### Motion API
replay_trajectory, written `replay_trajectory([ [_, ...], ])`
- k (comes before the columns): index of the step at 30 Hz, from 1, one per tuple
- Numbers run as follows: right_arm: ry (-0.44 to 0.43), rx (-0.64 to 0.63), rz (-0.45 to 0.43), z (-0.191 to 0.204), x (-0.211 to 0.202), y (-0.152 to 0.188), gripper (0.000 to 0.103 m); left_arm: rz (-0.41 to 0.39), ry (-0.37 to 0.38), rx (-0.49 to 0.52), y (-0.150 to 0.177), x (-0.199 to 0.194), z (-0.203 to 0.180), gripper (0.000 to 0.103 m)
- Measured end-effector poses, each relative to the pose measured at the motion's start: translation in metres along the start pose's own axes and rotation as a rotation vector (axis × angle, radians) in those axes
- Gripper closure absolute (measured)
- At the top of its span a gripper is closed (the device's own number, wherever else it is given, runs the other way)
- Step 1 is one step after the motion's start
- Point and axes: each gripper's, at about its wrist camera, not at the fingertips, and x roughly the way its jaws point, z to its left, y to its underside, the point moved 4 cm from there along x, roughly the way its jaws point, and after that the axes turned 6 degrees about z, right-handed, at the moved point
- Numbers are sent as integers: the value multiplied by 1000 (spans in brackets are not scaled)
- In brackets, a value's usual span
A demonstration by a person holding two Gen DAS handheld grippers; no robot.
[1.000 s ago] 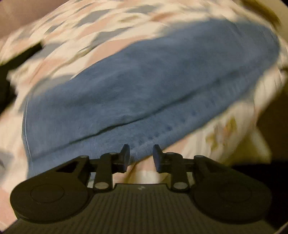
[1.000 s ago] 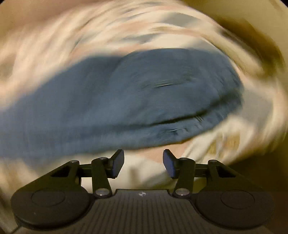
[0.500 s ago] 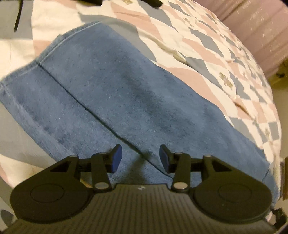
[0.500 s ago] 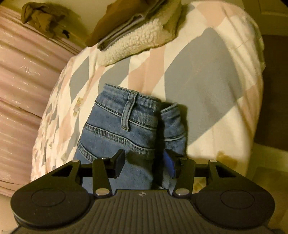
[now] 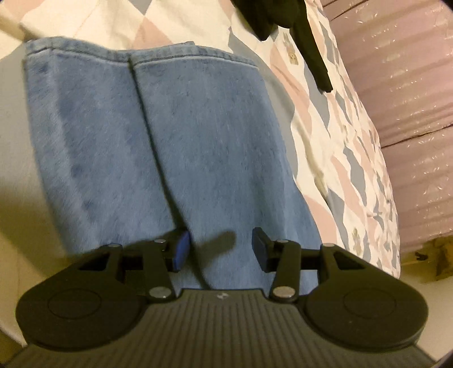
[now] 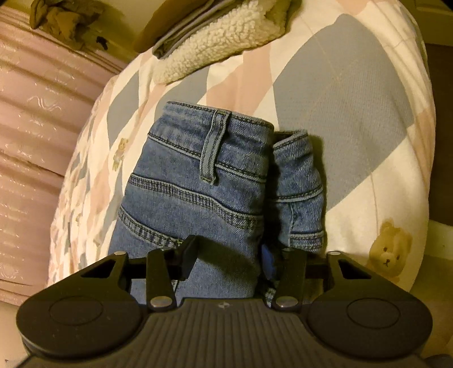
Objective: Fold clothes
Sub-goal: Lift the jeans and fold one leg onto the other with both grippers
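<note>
while spread flat on a bedspread (image 6: 354,93) patterned in cream, pink and grey with small teddy bears, blue jeans (image 5: 175,147) folded leg over leg, hems at the far end in the left wrist view and waistband with a belt loop (image 6: 212,147) at the far end in the right wrist view. left gripper (image 5: 220,249) low over the legs, jaws wide apart, holding nothing, blue pads showing. right gripper (image 6: 229,256) at the waist end, jaws wide apart with denim lying between them, not pinched; whether the fingertips touch the cloth cannot be told. beyond the waistband, well apart, a stack of folded clothes topped by cream fleece (image 6: 218,39). near the hems, a black garment (image 5: 286,25) on the bedspread. along one side, a pink quilted surface (image 5: 410,113).
</note>
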Motion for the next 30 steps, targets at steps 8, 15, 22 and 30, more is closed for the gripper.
replay_trajectory([
  [8,-43,-148,6,37,-55,-18,100,-68,4,331,-5,-62,-39,102],
  [15,28,-200,46,12,-67,-6,99,-71,-142,541,27,-82,-24,100],
  [22,85,-149,68,-19,-42,6,99,-39,-269,582,48,-48,3,100],
  [30,304,-383,40,5,-71,7,64,94,-392,829,68,-79,-35,96],
])
